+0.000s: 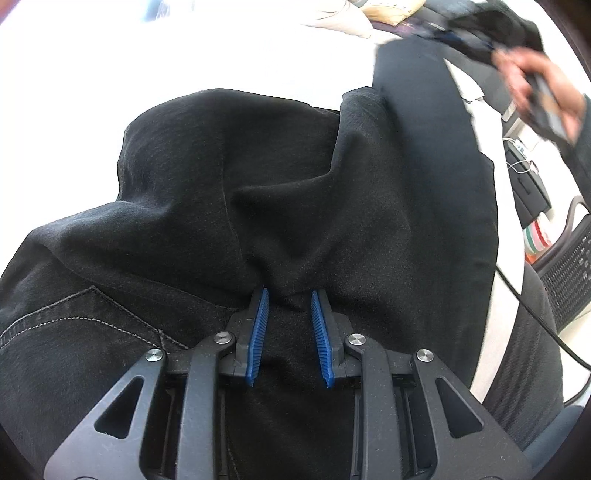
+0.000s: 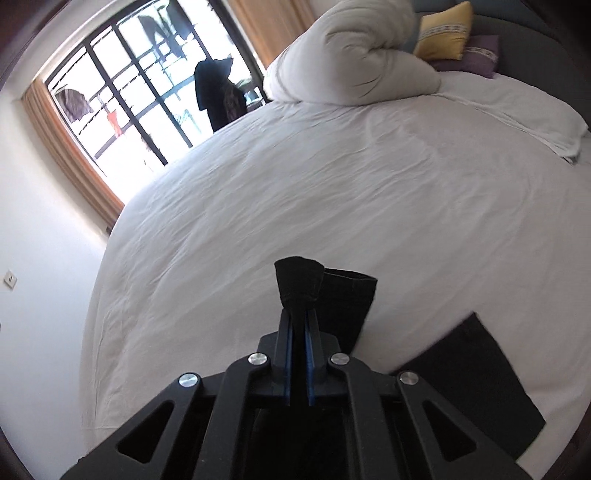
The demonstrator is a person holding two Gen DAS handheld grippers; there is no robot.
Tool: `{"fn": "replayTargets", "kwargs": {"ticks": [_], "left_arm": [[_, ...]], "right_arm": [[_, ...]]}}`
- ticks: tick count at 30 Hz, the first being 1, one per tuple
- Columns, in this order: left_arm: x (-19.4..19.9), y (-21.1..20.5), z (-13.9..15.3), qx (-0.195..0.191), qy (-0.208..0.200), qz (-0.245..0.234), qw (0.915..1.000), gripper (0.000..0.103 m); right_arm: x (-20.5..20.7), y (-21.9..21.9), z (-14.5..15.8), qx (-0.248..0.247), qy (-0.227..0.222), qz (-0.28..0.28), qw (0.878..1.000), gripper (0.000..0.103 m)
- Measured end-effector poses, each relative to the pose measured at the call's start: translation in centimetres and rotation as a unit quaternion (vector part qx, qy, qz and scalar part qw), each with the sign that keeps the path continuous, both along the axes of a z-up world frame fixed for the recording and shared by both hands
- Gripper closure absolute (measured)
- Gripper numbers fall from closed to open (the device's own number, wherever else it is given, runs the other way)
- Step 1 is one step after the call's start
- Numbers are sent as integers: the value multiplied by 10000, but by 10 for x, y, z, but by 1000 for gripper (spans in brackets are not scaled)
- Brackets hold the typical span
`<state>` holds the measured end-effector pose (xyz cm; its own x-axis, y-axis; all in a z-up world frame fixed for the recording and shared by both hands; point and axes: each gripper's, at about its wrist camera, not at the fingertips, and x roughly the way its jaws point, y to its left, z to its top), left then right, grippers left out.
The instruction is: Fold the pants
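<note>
Black pants (image 1: 229,192) lie bunched on the white bed (image 1: 258,44). My left gripper (image 1: 289,295) presses on the crumpled cloth near the crotch, its blue pads (image 1: 258,332) apart with a ridge of fabric between them. A leg (image 1: 436,166) stretches away to the upper right toward my right gripper (image 1: 480,33), blurred in a hand. In the right wrist view my right gripper (image 2: 298,317) is shut on the leg hems (image 2: 299,284), held above the bed (image 2: 332,184). Another part of the pants (image 2: 469,384) lies at the lower right.
A rolled white duvet (image 2: 351,59), yellow pillow (image 2: 443,33) and purple pillow (image 2: 476,55) lie at the bed's head. A window (image 2: 140,85) is on the left. A mesh chair (image 1: 569,273) and a cable (image 1: 532,314) are beside the bed.
</note>
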<state>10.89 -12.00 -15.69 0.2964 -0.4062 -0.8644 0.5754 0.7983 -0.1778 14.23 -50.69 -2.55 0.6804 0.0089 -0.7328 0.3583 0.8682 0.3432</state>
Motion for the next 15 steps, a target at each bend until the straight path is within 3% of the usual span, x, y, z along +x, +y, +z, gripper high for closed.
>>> {"fn": "replayTargets", "kwargs": {"ticks": [4,9,15], "left_arm": [[1,0,2,-7,48,116,9999,79],[3,-1,2,-5,39,259,9997,79],[7,2,3,-17,144,386,9992,79]], "right_arm": [[-80,-50,-11,203,-247,-787,9964,96],[-153,-99,-73,896,-134,-1823,9790,97],[-174,-104,-114,1259,-96,-2167,9680,97]]}}
